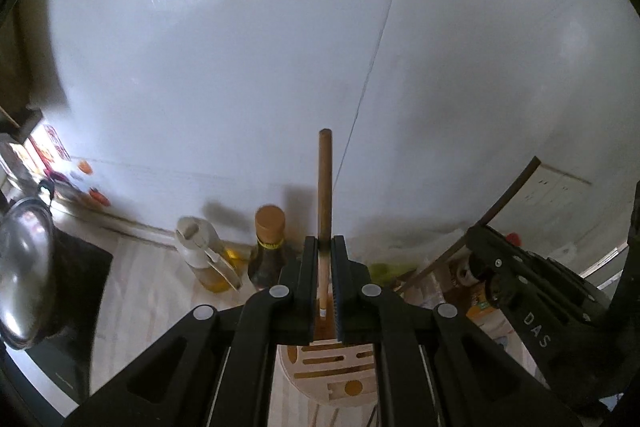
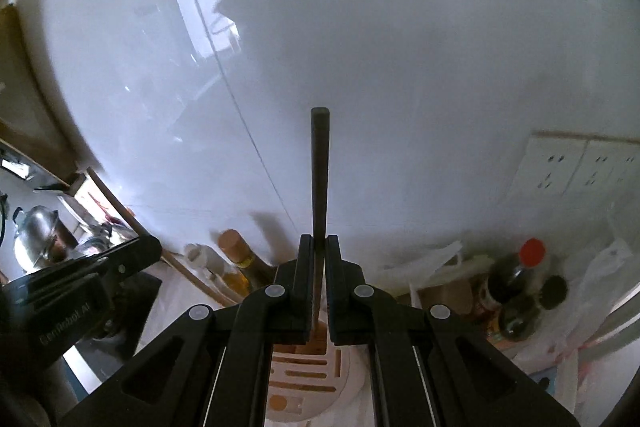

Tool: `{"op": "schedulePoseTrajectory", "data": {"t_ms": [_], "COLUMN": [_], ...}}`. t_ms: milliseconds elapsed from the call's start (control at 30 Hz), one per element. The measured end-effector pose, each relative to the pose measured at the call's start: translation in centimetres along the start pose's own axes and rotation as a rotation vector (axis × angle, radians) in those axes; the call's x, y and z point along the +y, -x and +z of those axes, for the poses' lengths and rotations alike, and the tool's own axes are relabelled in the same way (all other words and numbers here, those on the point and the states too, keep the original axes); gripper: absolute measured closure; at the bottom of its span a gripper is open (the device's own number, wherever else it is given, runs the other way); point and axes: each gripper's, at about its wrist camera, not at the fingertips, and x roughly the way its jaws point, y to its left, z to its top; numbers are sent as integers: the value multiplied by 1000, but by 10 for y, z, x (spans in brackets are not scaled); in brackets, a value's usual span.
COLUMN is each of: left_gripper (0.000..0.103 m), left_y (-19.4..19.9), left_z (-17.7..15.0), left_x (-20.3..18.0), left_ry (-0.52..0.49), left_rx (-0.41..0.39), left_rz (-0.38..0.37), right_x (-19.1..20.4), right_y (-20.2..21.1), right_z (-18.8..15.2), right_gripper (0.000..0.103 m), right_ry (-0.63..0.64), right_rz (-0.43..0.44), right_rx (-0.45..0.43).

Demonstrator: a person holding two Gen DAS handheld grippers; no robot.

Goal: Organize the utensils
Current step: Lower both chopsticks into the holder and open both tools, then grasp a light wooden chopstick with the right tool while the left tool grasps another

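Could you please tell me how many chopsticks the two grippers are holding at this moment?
2: a light wooden chopstick upright in the left gripper, and a dark chopstick upright in the right gripper. Any others in the slotted holder below are hidden.

above holder (image 1: 332, 367): wide open up to 12, just bare white wall (image 1: 280, 47) behind
10 to 11 o'clock: blocked by oil bottle (image 1: 208, 259) and brown-capped sauce bottle (image 1: 269, 247) right behind
2 o'clock: crowded with red-capped bottle (image 2: 520, 279) and plastic bags (image 2: 432, 263)
9 o'clock: steel pot (image 1: 24, 267) sitting well apart

Wooden chopstick (image 1: 324, 187) upright in left hand-held gripper (image 1: 324, 247) above slotted holder (image 1: 332, 371)
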Motion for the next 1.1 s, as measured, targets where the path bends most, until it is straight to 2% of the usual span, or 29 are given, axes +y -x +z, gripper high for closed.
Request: {"op": "schedulePoseTrajectory", "data": {"t_ms": [233,333,433,467,500,533,567,600,667,767,833,900,967,1100], "left_gripper": [99,97,91,82,64,51,28,19,15,0,0,0,0,0], "left_y": [-47,-55,-55,-53,-51,-45,-40,-37,-25,-16,-11,-5,4,9], "left_z": [-4,-7,-5,-5,-5,-5,-6,-6,-8,-16,-24,-34,-50,-82], "left_x": [4,7,7,5,4,5,6,8,13,22,29,31,33,37], "left_ry": [-1,11,10,7,5,7,8,7,10,27,31,24,15,11], "left_rx": [96,121,140,142,139,124,105,85,35,16,-5,-17,-26,-6], "left_rz": [1,-4,11,23,34,44,59,80,112,126,136,166,188,194], "right_x": [-12,-15,-18,-19,-19,-20,-21,-22,-27,-34,-39,-42,-42,-52], "right_y": [-50,-65,-76,-79,-80,-81,-79,-78,-72,-57,-46,-35,-24,-2], "right_z": [-13,-19,-25,-27,-28,-29,-31,-32,-37,-46,-56,-67,-77,-102], "right_gripper": [98,97,96,96,94,83,67,61,49,39,37,25,3,0], "right_ry": [-26,-30,-31,-35,-36,-37,-40,-44,-54,-66,-64,-50,-37,-39], "right_rz": [65,92,130,144,156,165,165,166,147,91,34,-32,-83,-146], "right_rx": [98,136,182,196,209,215,215,213,206,180,154,130,108,77]}}
